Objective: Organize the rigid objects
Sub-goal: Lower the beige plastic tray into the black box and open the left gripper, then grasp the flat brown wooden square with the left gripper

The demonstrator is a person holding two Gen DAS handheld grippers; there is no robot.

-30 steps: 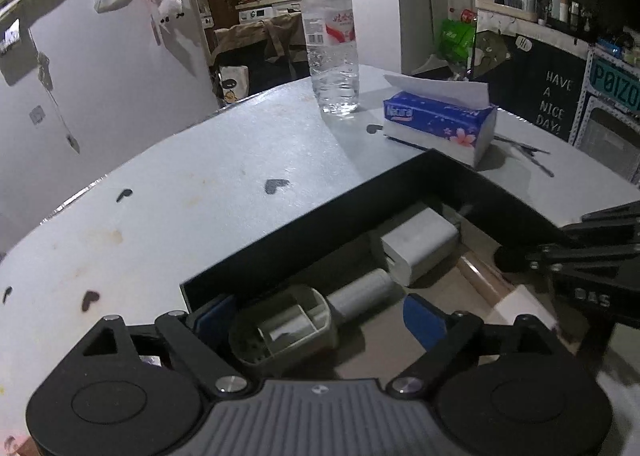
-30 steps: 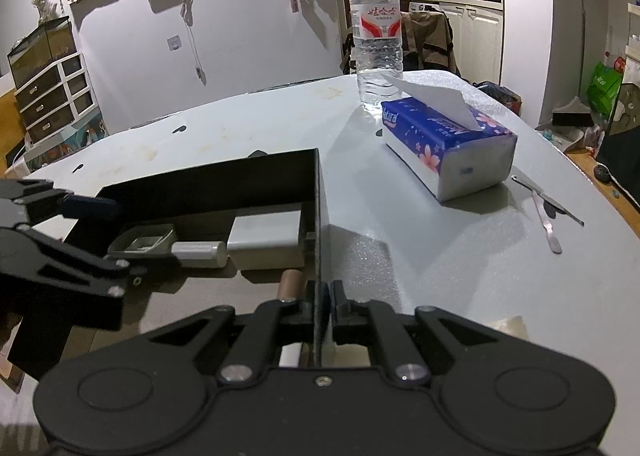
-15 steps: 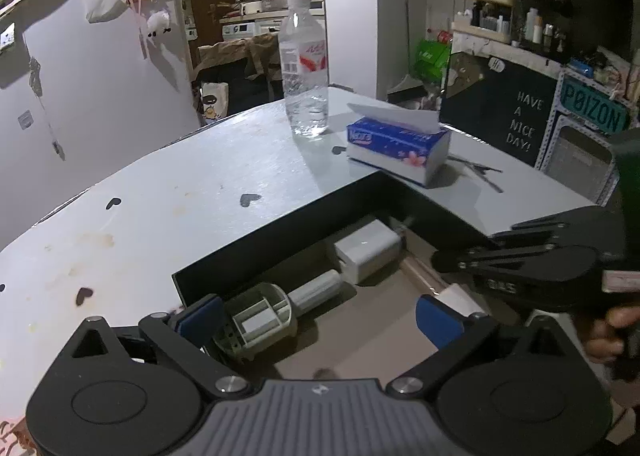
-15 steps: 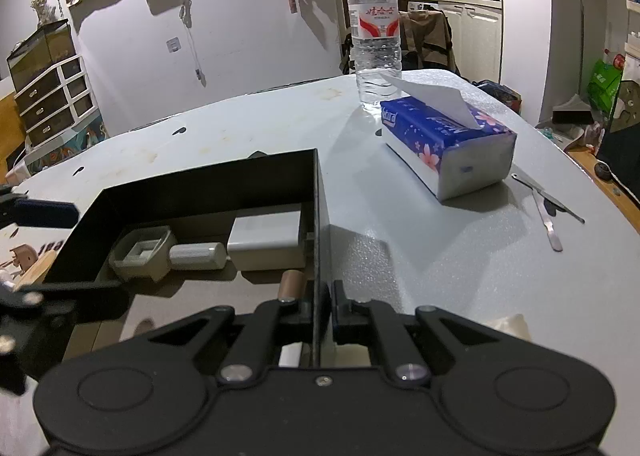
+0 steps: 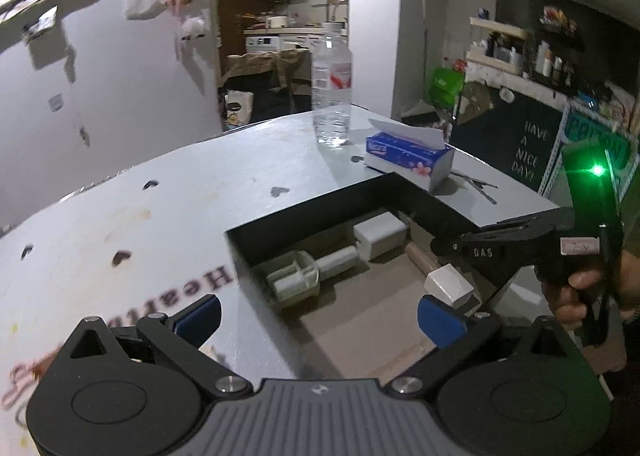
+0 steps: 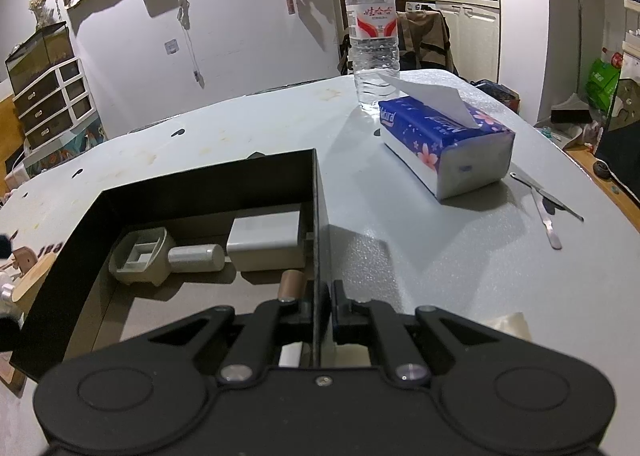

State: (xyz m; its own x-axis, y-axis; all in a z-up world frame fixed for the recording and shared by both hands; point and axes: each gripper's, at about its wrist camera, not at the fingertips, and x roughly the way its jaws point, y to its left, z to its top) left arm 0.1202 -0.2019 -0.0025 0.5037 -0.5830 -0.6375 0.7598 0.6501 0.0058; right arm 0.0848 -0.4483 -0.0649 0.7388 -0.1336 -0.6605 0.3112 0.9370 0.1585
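Observation:
A black open box (image 5: 320, 211) (image 6: 208, 183) sits on the pale table. Inside lie a grey cup-shaped piece (image 5: 292, 280) (image 6: 140, 258), a white cylinder (image 5: 338, 260) (image 6: 196, 258), a white charger block (image 5: 380, 234) (image 6: 266, 242) and a brown tube (image 5: 420, 260) (image 6: 291, 284). My left gripper (image 5: 320, 316) is open and empty, raised above the box's near left corner. My right gripper (image 6: 322, 306) is shut on the box's right wall (image 6: 318, 240); it also shows in the left wrist view (image 5: 500, 248). A small white block (image 5: 448, 284) sits below it.
A water bottle (image 6: 372, 31) (image 5: 332, 95) and a blue tissue pack (image 6: 444, 143) (image 5: 408, 157) stand beyond the box. Metal tweezers (image 6: 548, 211) lie at the right. Small wooden items (image 6: 28, 268) lie left of the box.
My left gripper has lifted and pulled back to the left, out of the box, leaving the grey cup piece inside. My right gripper has stayed clamped on the box wall.

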